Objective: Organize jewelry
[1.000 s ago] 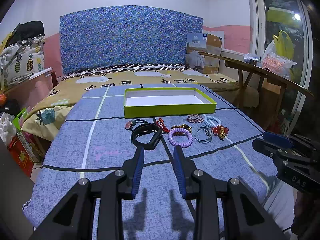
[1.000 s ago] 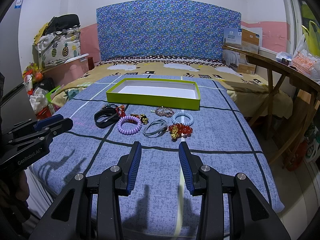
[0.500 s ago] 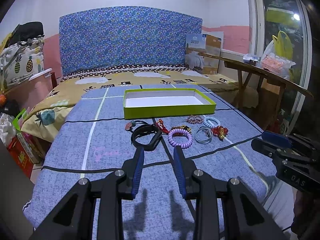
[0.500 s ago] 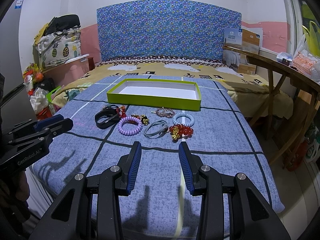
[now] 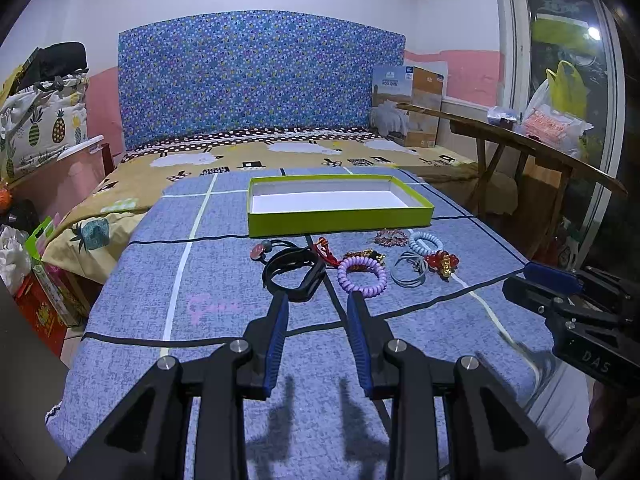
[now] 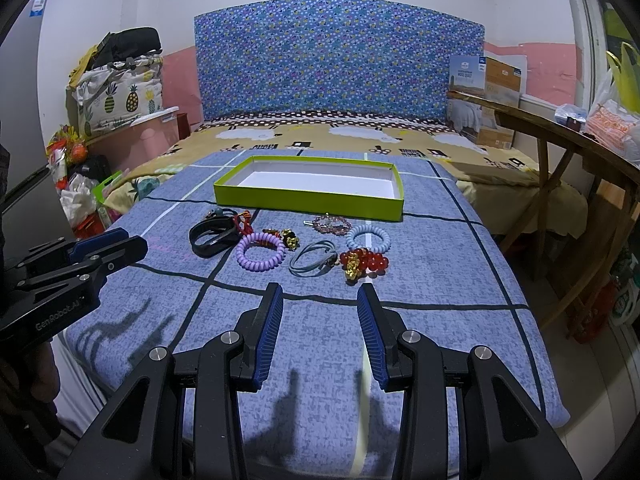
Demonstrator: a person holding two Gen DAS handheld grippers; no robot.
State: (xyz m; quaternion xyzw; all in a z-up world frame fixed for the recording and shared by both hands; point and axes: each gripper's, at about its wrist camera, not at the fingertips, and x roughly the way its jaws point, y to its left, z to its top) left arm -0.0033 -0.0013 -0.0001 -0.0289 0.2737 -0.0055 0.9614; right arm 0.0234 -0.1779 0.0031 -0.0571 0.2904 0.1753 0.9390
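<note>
A shallow lime-green box [image 5: 340, 222] [image 6: 308, 202] with a white floor lies empty on the blue bedspread. In front of it several pieces lie in a loose row: a black wristband [image 5: 294, 272] [image 6: 212, 236], a purple coil bracelet [image 5: 362, 276] [image 6: 260, 252], grey bands [image 5: 408, 269] [image 6: 314, 262], a red bead bracelet with a gold charm [image 5: 442, 264] [image 6: 362, 264], a light-blue coil [image 5: 426, 242] [image 6: 368, 238] and a pinkish beaded piece [image 5: 390, 237] [image 6: 330, 225]. My left gripper [image 5: 318, 300] stands open just short of the wristband. My right gripper [image 6: 320, 292] stands open before the grey bands. Neither holds anything.
The blue cover [image 5: 160, 280] ends at the bed's near and side edges. A wooden table [image 6: 560, 136] with bags stands right of the bed. Bags and a pink bin [image 6: 136, 140] crowd the left. A patterned headboard [image 6: 340, 56] stands behind.
</note>
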